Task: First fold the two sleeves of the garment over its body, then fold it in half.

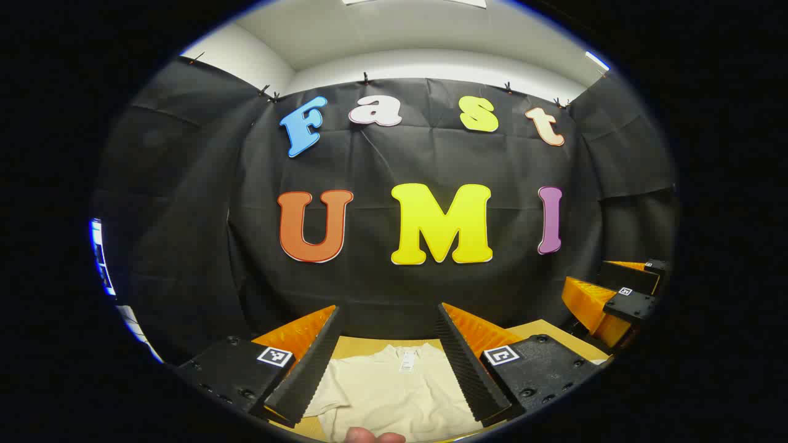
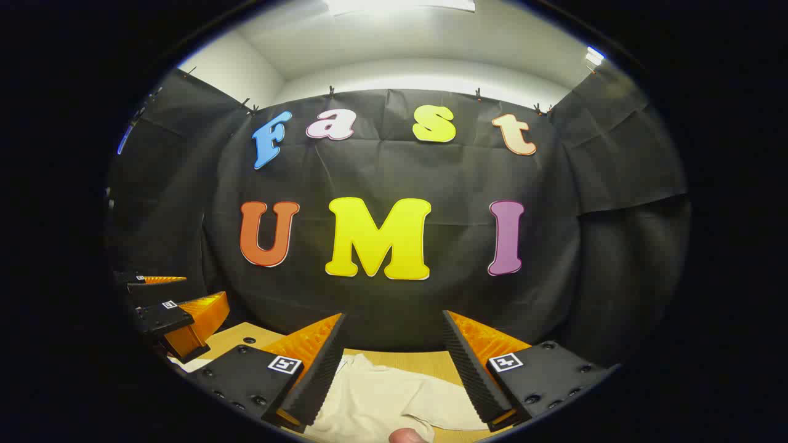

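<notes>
Both grippers, left gripper (image 1: 389, 360) and right gripper (image 2: 392, 363), hover with fingers apart above the cream T-shirt (image 1: 394, 394) lying on the counter (image 2: 400, 360). Pinching two layers could drag the body askew.

A recording booth set up inside a plain white-walled room: black cloth (image 1: 184, 203), clipped (image 1: 365, 78) along its top edge, hangs as a backdrop across the middle of both views, a white ceiling (image 2: 400, 43) with strip lighting shows above it, and a light wooden table (image 2: 400, 360) sits at the bottom.
</notes>
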Demonstrator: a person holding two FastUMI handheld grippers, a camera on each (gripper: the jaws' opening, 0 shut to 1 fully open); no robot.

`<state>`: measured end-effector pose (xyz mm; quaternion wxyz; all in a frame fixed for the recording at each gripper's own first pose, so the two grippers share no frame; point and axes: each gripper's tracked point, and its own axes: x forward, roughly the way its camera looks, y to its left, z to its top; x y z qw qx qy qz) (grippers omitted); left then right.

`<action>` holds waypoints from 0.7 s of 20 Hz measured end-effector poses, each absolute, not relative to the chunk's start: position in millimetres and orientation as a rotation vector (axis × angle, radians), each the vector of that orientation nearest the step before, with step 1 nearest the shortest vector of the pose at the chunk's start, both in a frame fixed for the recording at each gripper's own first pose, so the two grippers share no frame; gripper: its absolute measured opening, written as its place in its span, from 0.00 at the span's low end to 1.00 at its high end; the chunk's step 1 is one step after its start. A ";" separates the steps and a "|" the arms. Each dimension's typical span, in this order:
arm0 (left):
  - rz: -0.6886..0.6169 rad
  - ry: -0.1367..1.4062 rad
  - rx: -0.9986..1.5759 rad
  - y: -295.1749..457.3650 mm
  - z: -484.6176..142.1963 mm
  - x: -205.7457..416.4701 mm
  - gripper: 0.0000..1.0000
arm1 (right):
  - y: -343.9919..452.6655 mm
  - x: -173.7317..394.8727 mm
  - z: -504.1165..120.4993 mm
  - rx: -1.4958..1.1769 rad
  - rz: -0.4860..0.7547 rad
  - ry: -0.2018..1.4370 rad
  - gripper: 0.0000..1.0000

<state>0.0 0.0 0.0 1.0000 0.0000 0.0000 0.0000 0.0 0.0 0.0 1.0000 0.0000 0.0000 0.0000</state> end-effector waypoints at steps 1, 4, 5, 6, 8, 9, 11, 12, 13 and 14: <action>-0.002 -0.004 0.003 -1.1 1.4 -0.5 0.96 | -0.8 -0.2 -0.4 -0.005 -0.001 0.001 0.93; -0.003 -0.002 0.000 -4.2 0.2 -0.1 0.96 | -6.9 -1.1 -0.3 0.007 -0.008 0.001 0.94; -0.002 -0.001 -0.003 -4.3 -0.2 0.3 0.96 | -9.4 -0.9 0.8 0.008 -0.013 -0.002 0.94; -0.001 0.003 -0.005 -5.0 -1.0 -0.1 0.97 | -11.9 -1.2 0.2 0.010 -0.016 -0.002 0.94; 0.003 0.006 -0.007 -4.7 -1.7 1.4 0.97 | -18.0 -1.5 0.1 0.013 -0.025 -0.002 0.94; 0.005 0.005 -0.009 -4.9 -2.1 0.5 0.97 | -21.2 -1.4 0.0 0.016 -0.030 0.000 0.94; 0.006 0.004 -0.010 -6.9 -2.1 0.3 0.97 | -26.6 -0.7 -0.7 0.023 -0.038 0.002 0.93; 0.006 0.004 -0.009 -6.8 -0.7 1.6 0.96 | -28.2 0.3 -1.6 0.026 -0.041 0.003 0.94; 0.007 0.006 -0.006 -8.1 -1.2 2.4 0.97 | -30.2 0.8 -1.3 0.026 -0.043 0.004 0.94; 0.007 0.008 -0.004 -9.4 -1.8 2.8 0.97 | -32.7 1.3 -2.1 0.027 -0.046 0.005 0.94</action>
